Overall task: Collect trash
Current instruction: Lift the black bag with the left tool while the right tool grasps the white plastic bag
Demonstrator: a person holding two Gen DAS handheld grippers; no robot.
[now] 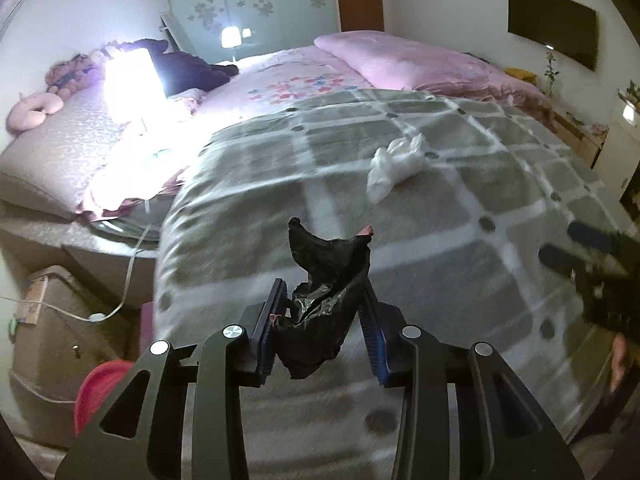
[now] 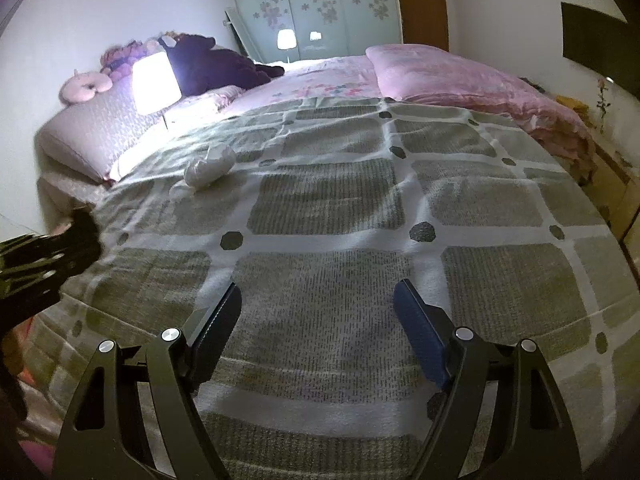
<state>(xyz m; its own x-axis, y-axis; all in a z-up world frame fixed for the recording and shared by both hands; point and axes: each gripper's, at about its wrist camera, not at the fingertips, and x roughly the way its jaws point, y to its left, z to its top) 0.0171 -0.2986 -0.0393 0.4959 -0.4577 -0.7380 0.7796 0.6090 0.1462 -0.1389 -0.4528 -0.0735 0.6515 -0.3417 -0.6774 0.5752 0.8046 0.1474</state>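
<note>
Black crumpled wrapper is pinched in the left tongs for removal; the right tongs are held wide open and empty, with white tissue left farther up the bed.

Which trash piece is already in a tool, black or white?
The black crumpled wrapper: it is clamped in the left tool, off the bed. The white crumpled bag lies loose on the checked blanket, untouched.

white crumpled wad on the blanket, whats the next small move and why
Probably reach the right tongs toward the white crumpled wad. They stand open and empty over the checked blanket, while the left tongs are shut on a black crumpled wrapper. The wad lies loose on the blanket, ahead and to the left in the right wrist view.
</note>
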